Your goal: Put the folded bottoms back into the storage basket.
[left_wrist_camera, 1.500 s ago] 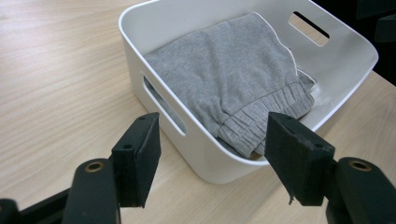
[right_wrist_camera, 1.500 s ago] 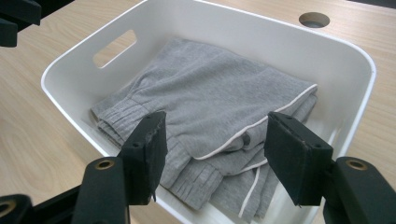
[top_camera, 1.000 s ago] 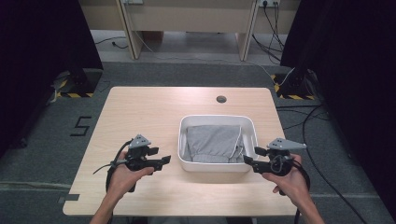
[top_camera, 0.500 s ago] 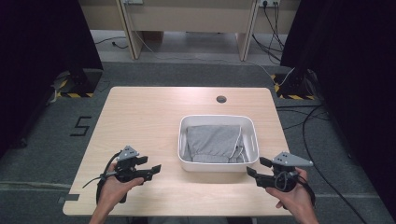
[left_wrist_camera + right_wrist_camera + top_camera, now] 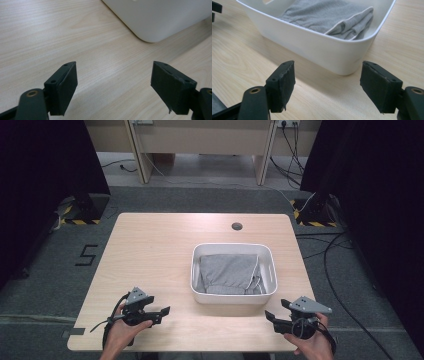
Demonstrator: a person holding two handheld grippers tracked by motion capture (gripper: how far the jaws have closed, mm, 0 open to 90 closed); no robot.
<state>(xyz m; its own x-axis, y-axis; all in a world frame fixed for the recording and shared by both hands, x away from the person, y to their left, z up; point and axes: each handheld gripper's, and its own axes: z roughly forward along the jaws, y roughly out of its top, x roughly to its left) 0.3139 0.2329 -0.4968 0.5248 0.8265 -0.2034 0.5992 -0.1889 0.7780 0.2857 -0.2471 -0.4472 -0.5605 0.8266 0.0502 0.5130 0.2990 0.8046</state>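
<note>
One folded grey knit garment (image 5: 229, 271) lies flat inside the white rounded plastic tub (image 5: 197, 292), filling most of its floor with a pale-edged fold turned toward the tub's right wall; lying that neatly, it looks set down on purpose, so I judge the packing finished. The tub stands on the right half of the pale wooden table (image 5: 160, 250), close to the near edge, where both hands can reach it.

Nothing is held. The left gripper (image 5: 159, 313) rests low over the table's near left corner, well apart from the tub, its jaws wide with bare wood between them; they have just been opening. The right gripper (image 5: 270, 318) sits at the near right edge, just in front of the tub's corner, jaws likewise spread and empty, also just opened further.

Both tools point toward the tub from either side, which reads as hands drawn back to a resting place with the garment left in the tub.
</note>
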